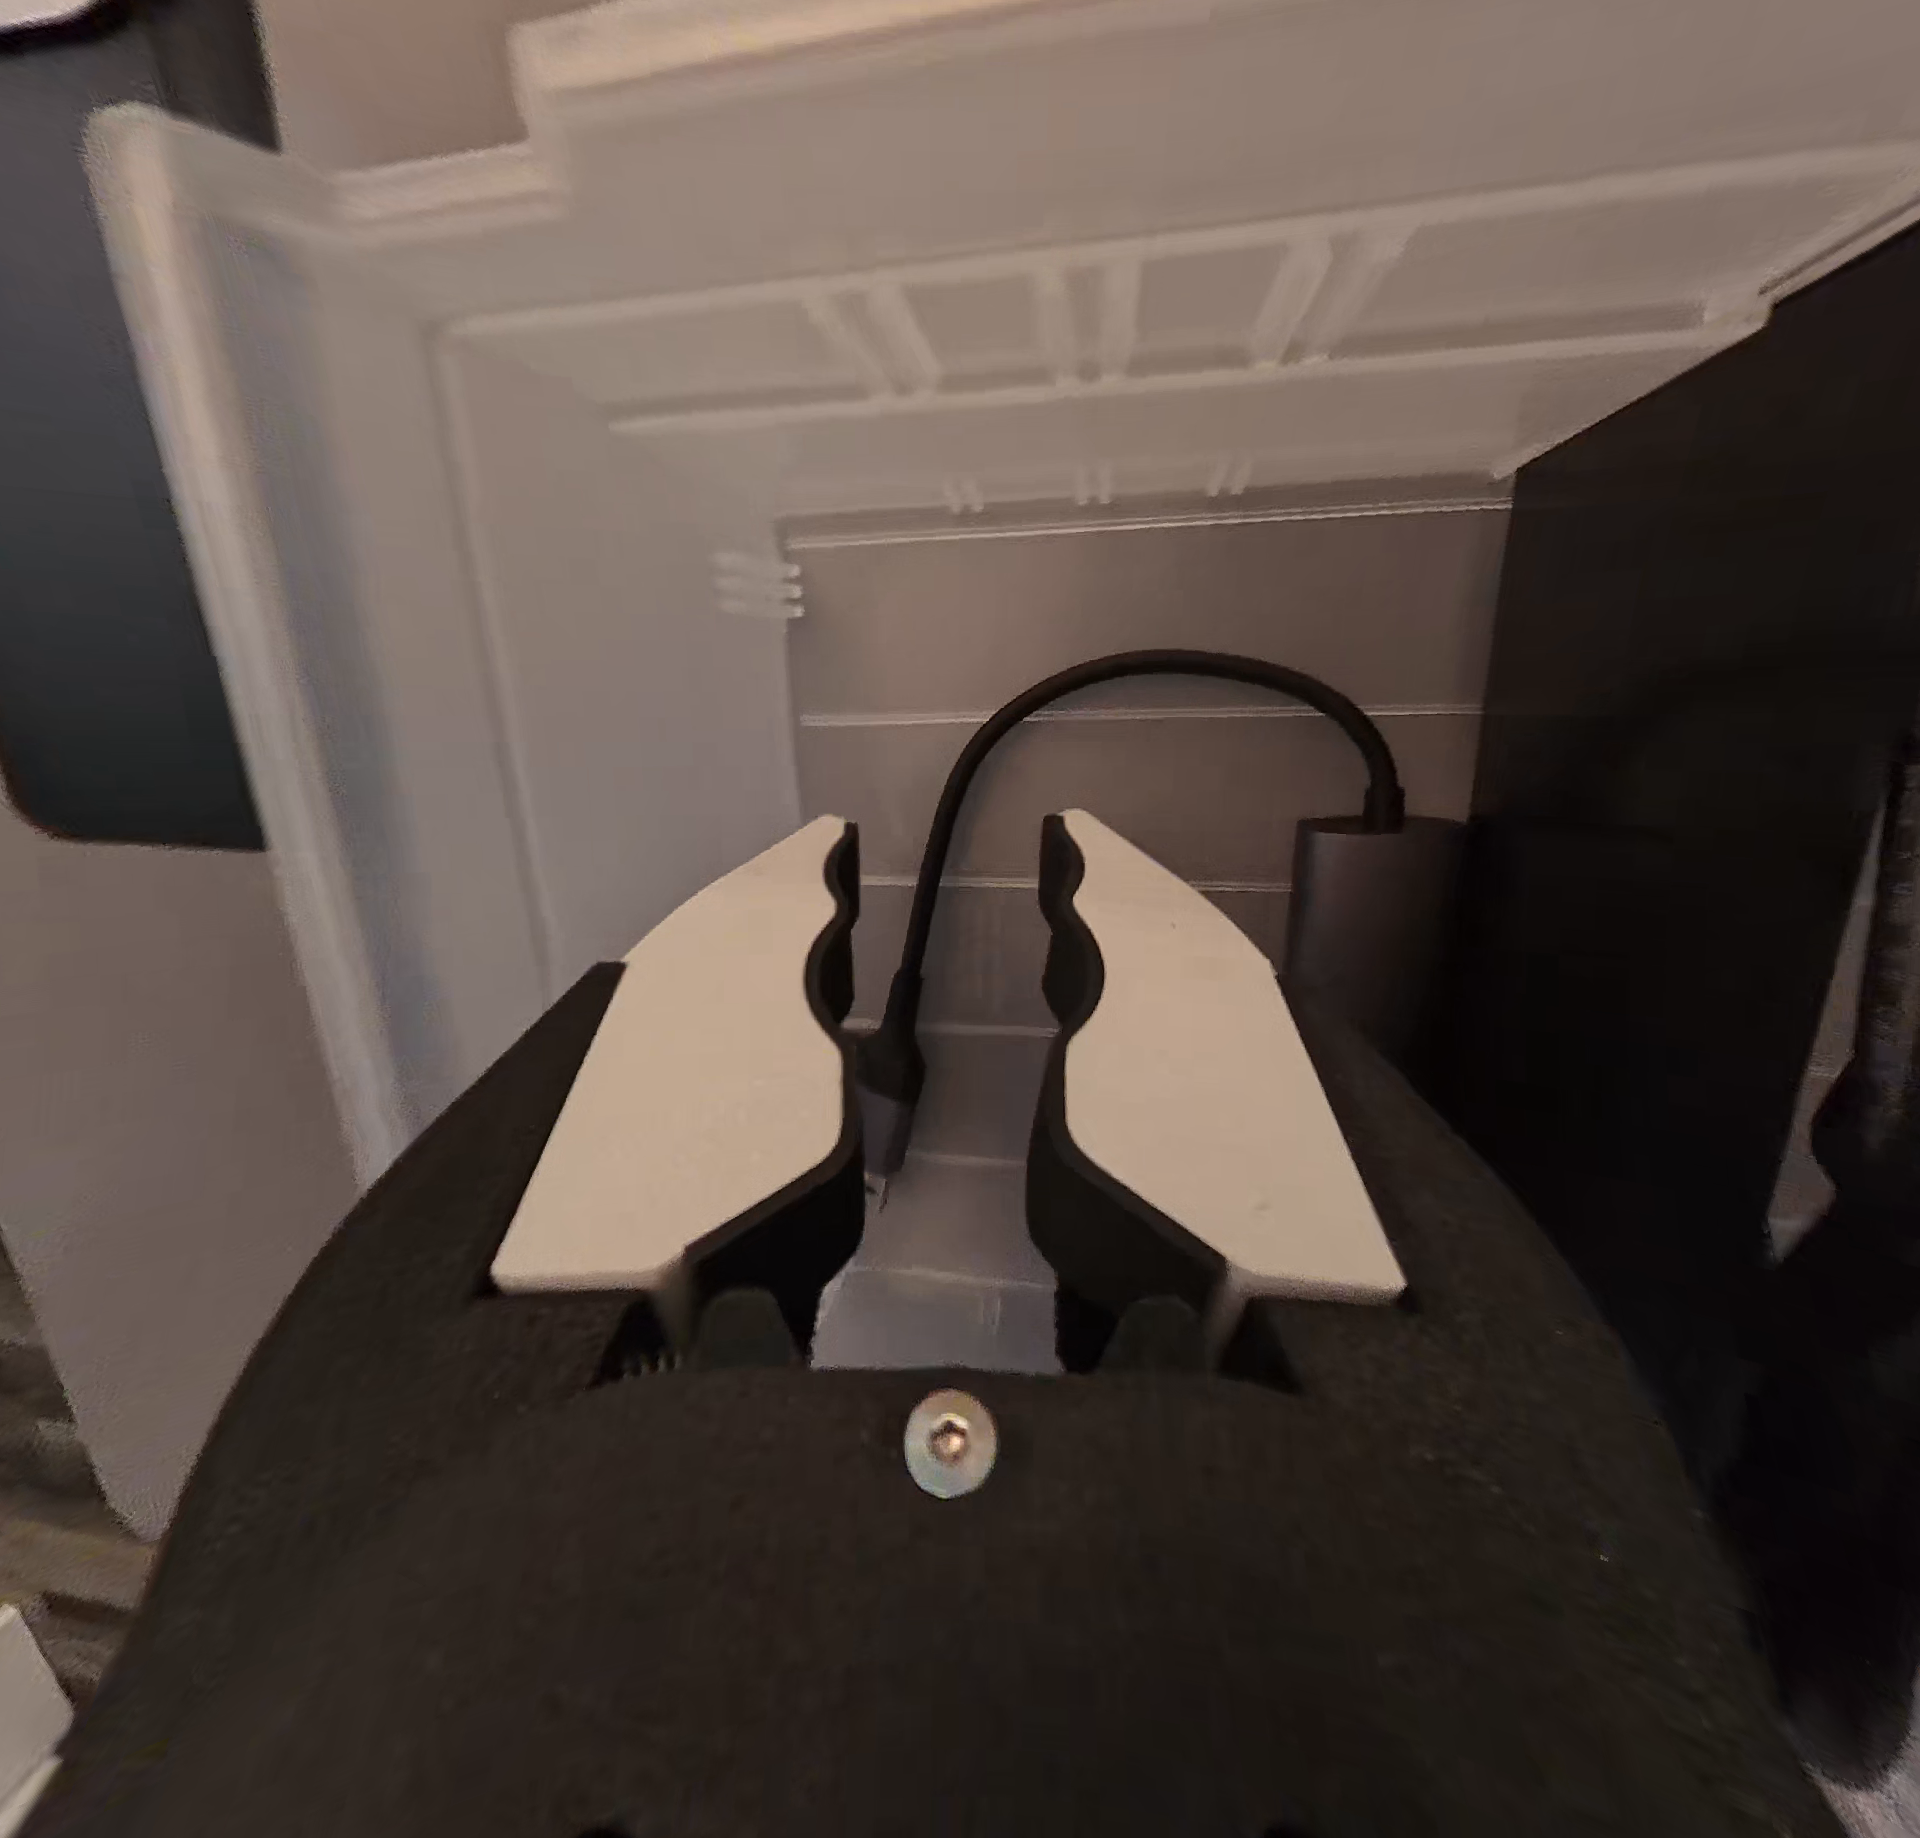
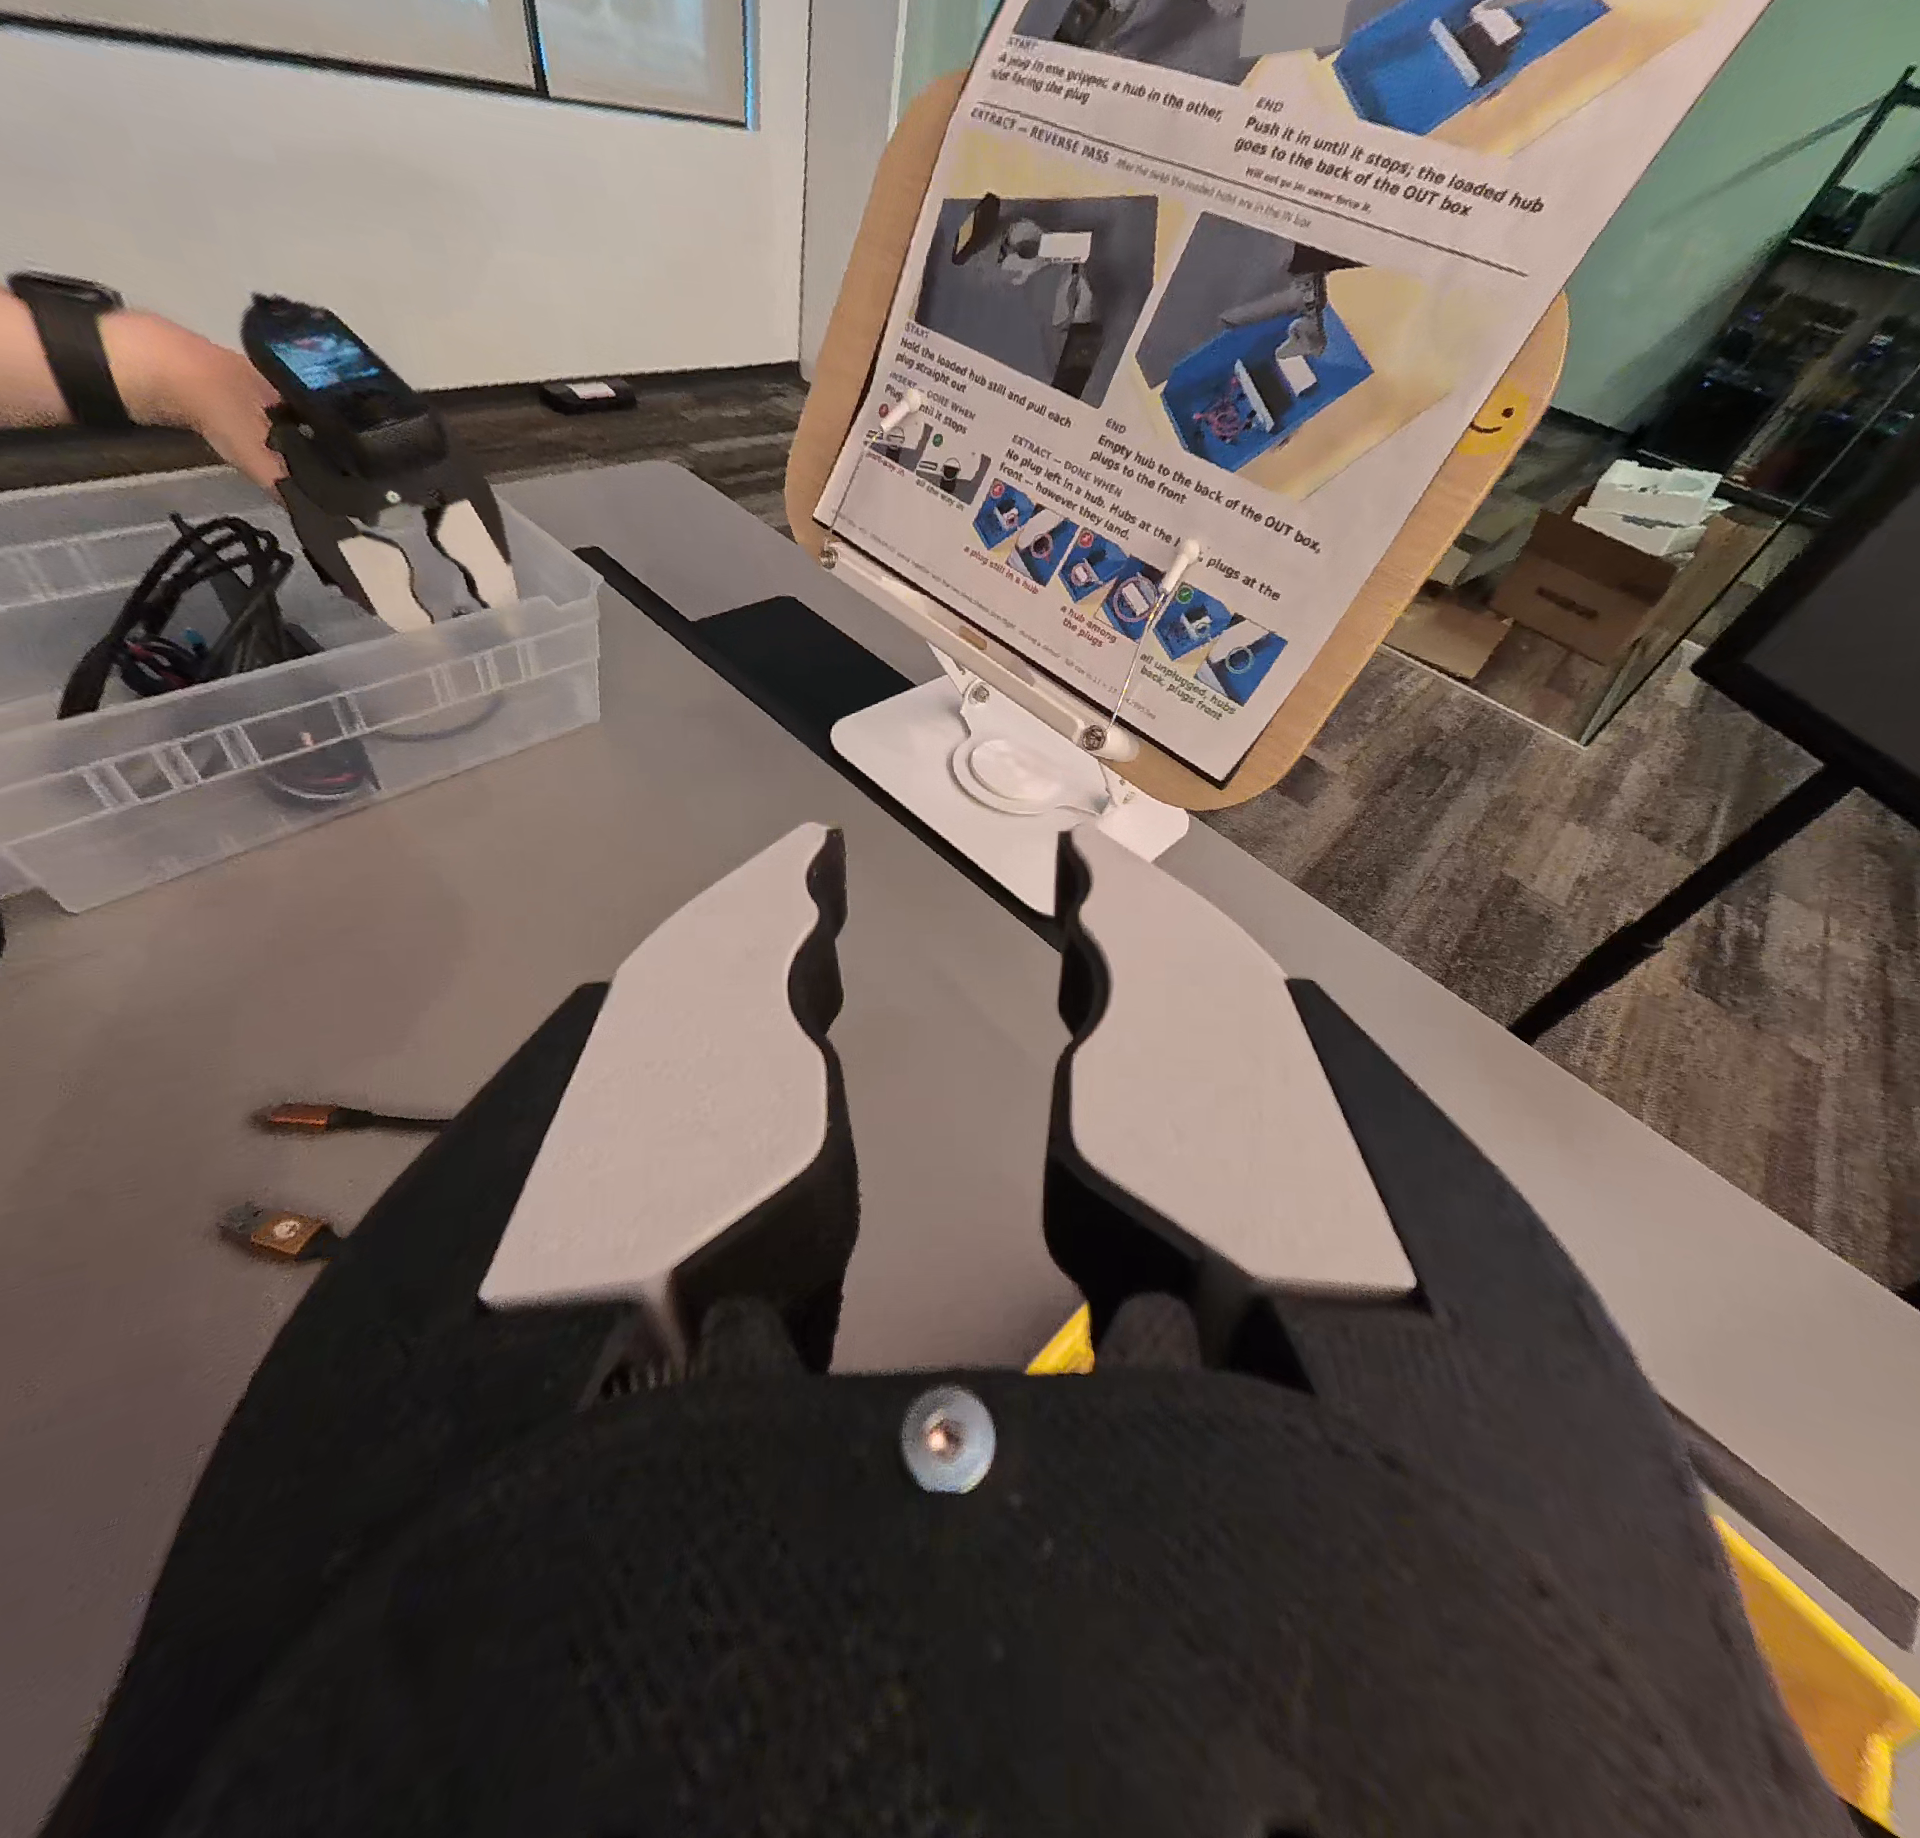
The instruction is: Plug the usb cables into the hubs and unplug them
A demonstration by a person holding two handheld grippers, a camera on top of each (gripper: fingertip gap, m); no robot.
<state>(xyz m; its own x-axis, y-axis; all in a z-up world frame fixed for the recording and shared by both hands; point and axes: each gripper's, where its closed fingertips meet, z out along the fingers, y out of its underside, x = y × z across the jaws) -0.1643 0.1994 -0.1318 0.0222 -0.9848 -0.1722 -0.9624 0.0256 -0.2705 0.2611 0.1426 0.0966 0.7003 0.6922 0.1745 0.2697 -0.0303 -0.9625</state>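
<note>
Inside a clear plastic bin (image 1: 312, 541), L gripper (image 1: 951, 832) has fingers wide around a hub's black cable (image 1: 935, 853), not gripping; grey hub (image 1: 1371, 905) just beside. R gripper (image 2: 951, 853) hovers over bench (image 2: 312, 957), fingers wide, empty. Two loose plugs (image 2: 281, 1232) lie there; plugging apparently not begun.

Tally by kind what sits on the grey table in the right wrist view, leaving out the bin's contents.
Clear plastic bin: 1
Loose brown plugs: 2
Instruction sheet stand: 1
Total: 4
</note>
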